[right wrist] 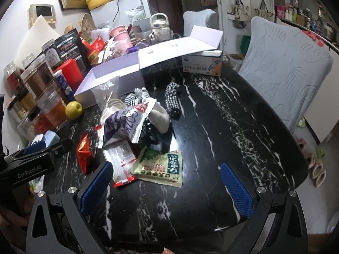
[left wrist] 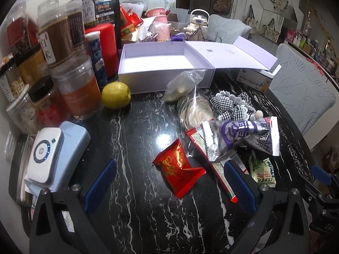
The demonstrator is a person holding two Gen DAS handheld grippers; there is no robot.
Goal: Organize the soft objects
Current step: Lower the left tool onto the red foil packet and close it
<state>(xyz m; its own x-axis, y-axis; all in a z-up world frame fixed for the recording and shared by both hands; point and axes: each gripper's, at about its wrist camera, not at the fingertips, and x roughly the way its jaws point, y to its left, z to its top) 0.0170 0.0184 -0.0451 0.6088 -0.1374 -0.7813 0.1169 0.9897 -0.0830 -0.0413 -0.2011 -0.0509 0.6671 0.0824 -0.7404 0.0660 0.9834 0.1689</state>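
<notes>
An open, empty lavender box (left wrist: 156, 63) stands at the back of the black marble table; it also shows in the right wrist view (right wrist: 110, 78). In front of it lies a heap of soft things: a red packet (left wrist: 178, 171), a silver-purple packet (left wrist: 235, 137), a green packet (right wrist: 163, 165), checkered fabric pieces (left wrist: 231, 104) and clear bags (left wrist: 182, 84). My left gripper (left wrist: 169, 182) is open and empty, low over the table with the red packet between its fingers. My right gripper (right wrist: 167, 188) is open and empty, just before the green packet.
Jars and canisters (left wrist: 53, 63) crowd the left side, with a yellow-green fruit (left wrist: 116, 94) and a white-blue device (left wrist: 53, 154). A tissue carton (right wrist: 202, 63) sits under the box lid. Padded chairs (right wrist: 290, 67) stand on the right.
</notes>
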